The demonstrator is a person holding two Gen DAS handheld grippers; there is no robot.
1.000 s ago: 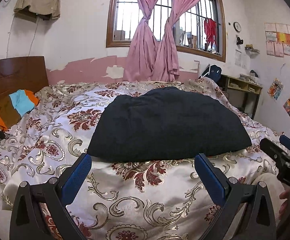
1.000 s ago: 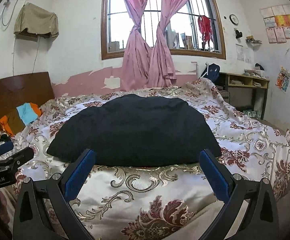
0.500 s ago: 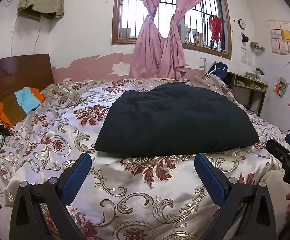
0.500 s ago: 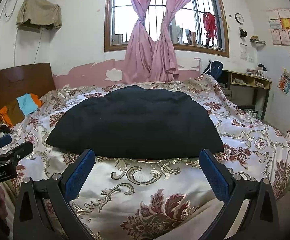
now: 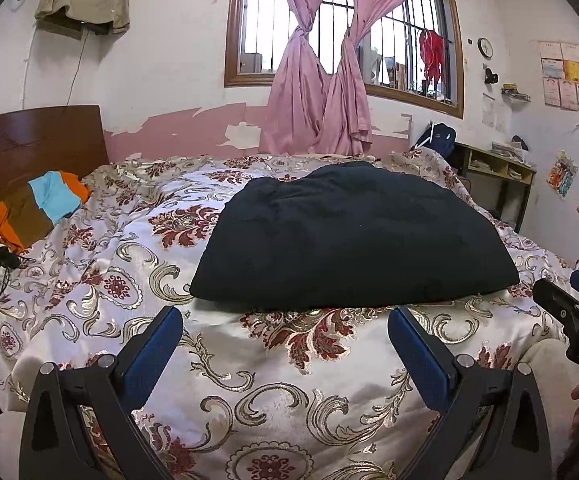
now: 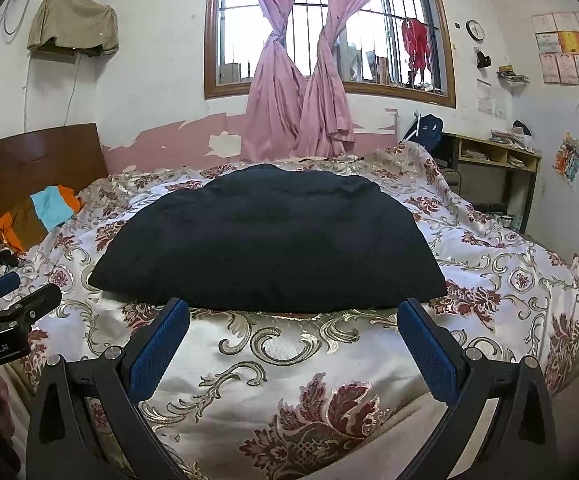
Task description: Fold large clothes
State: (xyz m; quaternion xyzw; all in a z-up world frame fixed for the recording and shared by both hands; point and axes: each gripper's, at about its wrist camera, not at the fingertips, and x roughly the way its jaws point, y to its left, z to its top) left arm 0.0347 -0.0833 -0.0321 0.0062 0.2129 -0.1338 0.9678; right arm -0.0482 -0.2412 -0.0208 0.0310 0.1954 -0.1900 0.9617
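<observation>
the left gripper (image 5: 285,332) and the right gripper (image 6: 294,322) hover side by side over the near edge of the bed (image 5: 273,392), both level and pointing at the window (image 5: 341,28). each has its jaws spread wide, holding nothing. the folded dark garment (image 5: 349,236) lies mid-bed, just beyond the fingertips. the hands are nearly all out of frame; the garment's type is hard to make out.

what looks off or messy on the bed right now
Nothing stands out with the black garment: it lies folded and flat on the bedspread. The one stray thing is a crumpled orange, brown and blue cloth by the headboard.
</observation>
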